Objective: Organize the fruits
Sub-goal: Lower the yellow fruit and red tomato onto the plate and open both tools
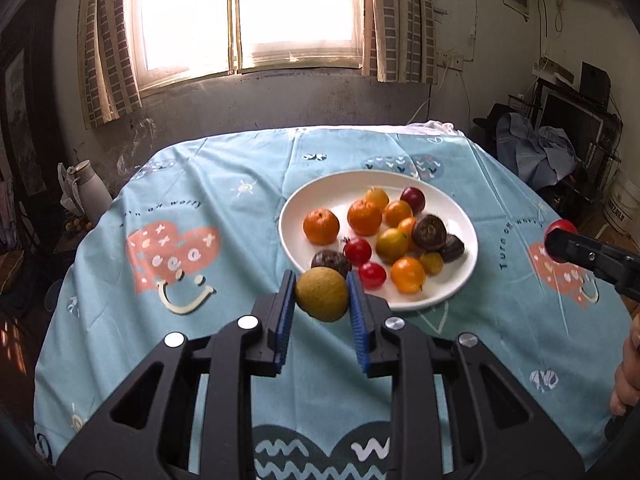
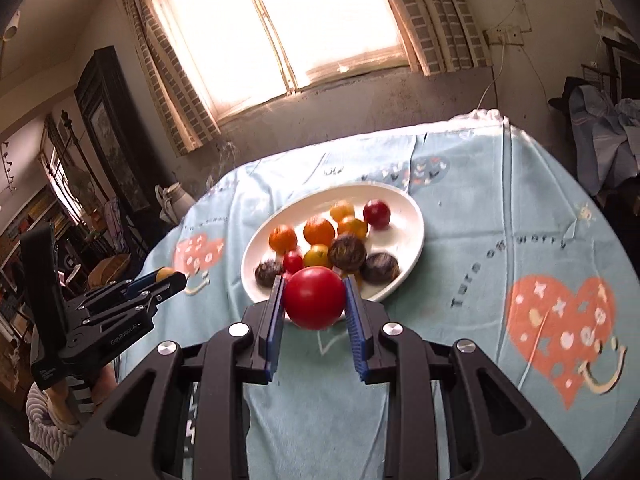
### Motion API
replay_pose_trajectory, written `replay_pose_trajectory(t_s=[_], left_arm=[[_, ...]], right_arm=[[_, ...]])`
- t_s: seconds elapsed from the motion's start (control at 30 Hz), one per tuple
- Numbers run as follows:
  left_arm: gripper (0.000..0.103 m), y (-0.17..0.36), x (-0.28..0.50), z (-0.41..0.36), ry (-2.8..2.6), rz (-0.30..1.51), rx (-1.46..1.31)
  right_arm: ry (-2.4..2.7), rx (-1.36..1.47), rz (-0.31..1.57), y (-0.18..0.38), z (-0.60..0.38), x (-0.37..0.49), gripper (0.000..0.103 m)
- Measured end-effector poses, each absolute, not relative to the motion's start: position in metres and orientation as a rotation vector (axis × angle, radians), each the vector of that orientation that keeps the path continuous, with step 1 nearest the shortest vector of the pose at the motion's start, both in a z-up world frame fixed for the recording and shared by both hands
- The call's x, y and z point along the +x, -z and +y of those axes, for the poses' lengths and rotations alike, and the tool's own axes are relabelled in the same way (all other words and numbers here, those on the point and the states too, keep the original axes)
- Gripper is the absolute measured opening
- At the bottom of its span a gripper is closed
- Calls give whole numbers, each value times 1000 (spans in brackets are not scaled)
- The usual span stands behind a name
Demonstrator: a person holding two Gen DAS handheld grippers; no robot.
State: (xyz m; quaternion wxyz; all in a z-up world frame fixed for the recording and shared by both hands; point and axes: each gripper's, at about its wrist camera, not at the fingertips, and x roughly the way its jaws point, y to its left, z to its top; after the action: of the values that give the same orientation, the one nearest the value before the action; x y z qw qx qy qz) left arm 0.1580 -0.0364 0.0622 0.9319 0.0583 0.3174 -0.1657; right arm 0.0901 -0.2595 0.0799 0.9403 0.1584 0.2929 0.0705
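Observation:
A white plate (image 1: 460,208) on the blue tablecloth holds several orange, red, yellow and dark fruits. My left gripper (image 1: 322,290) is shut on a yellow-green round fruit (image 1: 322,294), held above the cloth just in front of the plate's near rim. My right gripper (image 2: 314,300) is shut on a red tomato (image 2: 315,298), also lifted in front of the plate (image 2: 412,216). In the left wrist view the right gripper (image 1: 560,242) shows at the right edge with the red tomato (image 1: 562,227) at its tip. The right wrist view shows the left gripper (image 2: 170,278) at the left, holding the yellow fruit (image 2: 165,273).
The table under the blue patterned cloth (image 1: 200,240) stands below a bright window (image 1: 248,12). A white kettle (image 1: 90,188) sits off the table's far left. Cluttered shelves and clothes (image 1: 552,148) fill the right side. A hand (image 1: 628,372) shows at the right edge.

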Motion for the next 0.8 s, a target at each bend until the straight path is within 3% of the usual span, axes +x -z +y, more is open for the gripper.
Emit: replay_pose_trajectory(t_s=[0.17,0.5,0.8], left_arm=[[26,-79,211,-61,337,663,68],[26,-16,311,-109,295,796,88],[28,16,349,-120,284,830,57]], right_arm=[[-79,302,537,-103,-273,134,29],[-25,253,696,-19,-273,219,29],[-4,219,740,9,-273,238,30]])
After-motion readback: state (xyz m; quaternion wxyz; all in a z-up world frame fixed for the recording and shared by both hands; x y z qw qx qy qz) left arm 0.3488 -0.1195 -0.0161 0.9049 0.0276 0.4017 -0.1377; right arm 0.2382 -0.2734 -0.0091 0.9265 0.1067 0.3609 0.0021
